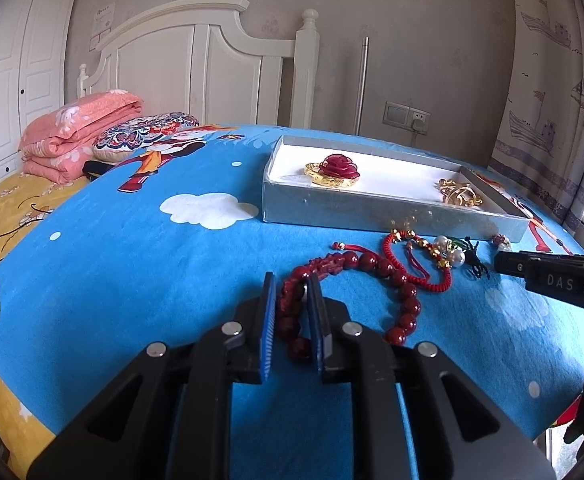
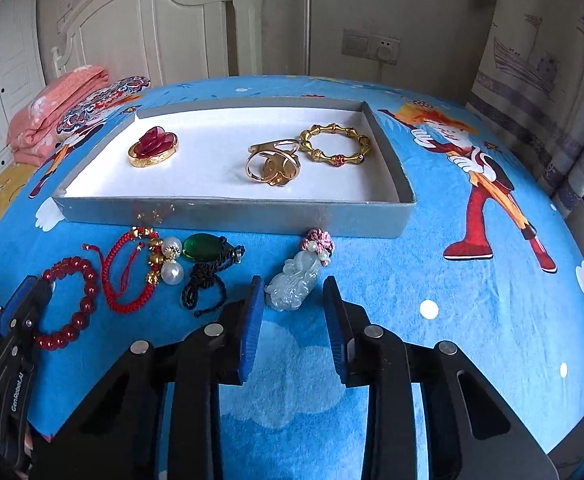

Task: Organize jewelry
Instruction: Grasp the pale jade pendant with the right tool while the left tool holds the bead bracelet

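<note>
A grey tray [image 2: 228, 213] on the blue bedspread holds a red rose brooch [image 2: 152, 148], a gold ring piece [image 2: 272, 165] and a gold bamboo bangle [image 2: 335, 145]. In front of it lie a dark red bead bracelet [image 1: 395, 280], a red cord bracelet [image 2: 128, 272], pearls [image 2: 172, 268], a green pendant on black cord [image 2: 202, 247] and a pale jade pendant [image 2: 292, 284]. My left gripper [image 1: 292, 284] is shut on the bead bracelet's left side. My right gripper [image 2: 293, 288] is open, its fingers on either side of the jade pendant.
A folded pink quilt [image 1: 76, 132] and a patterned pillow [image 1: 144, 132] lie at the bed's far left, before the white headboard [image 1: 196, 56]. A curtain [image 1: 551, 80] hangs at the right, beyond the bed's edge.
</note>
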`<action>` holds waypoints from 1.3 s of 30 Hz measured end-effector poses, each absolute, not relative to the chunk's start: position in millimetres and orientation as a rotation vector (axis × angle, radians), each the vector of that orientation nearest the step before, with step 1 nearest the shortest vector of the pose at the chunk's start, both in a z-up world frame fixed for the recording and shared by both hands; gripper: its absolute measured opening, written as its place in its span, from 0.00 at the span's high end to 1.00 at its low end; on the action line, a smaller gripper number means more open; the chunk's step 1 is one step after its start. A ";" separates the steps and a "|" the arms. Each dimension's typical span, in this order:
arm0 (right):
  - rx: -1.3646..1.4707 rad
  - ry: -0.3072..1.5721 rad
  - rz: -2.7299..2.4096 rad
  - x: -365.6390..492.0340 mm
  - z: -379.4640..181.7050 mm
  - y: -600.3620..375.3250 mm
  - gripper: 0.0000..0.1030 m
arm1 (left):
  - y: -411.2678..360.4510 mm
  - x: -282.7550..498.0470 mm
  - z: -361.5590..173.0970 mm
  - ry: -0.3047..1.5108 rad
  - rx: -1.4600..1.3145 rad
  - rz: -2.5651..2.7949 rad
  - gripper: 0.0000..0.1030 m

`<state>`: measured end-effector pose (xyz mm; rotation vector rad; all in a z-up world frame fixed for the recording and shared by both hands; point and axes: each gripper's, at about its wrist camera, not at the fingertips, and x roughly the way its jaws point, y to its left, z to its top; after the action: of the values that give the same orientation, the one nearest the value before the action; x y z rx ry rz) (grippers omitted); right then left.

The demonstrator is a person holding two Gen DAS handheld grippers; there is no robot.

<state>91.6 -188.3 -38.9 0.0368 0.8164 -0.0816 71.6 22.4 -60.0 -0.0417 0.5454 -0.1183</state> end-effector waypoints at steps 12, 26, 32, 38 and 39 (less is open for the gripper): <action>0.126 0.806 -0.056 84.0 -37.7 -207.0 0.63 | 22.4 76.3 -56.0 0.587 -0.044 -0.120 0.84; 0.057 0.837 -0.125 118.8 -32.8 -184.4 0.63 | 20.9 74.9 -56.6 0.589 -0.035 -0.129 0.84; 0.008 0.844 -0.118 114.4 -37.4 -190.0 0.71 | 21.9 75.1 -56.4 0.587 -0.033 -0.135 0.84; 0.074 0.848 -0.098 94.2 -38.1 -214.0 0.71 | 21.4 74.7 -56.4 0.585 -0.029 -0.126 0.84; 0.076 0.847 -0.097 93.9 -38.0 -213.9 0.71 | 20.6 74.6 -56.3 0.585 -0.026 -0.123 0.84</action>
<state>93.9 -213.9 -38.0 0.0757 0.8467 -0.0972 74.6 20.6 -56.3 -0.0261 0.5845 -0.1233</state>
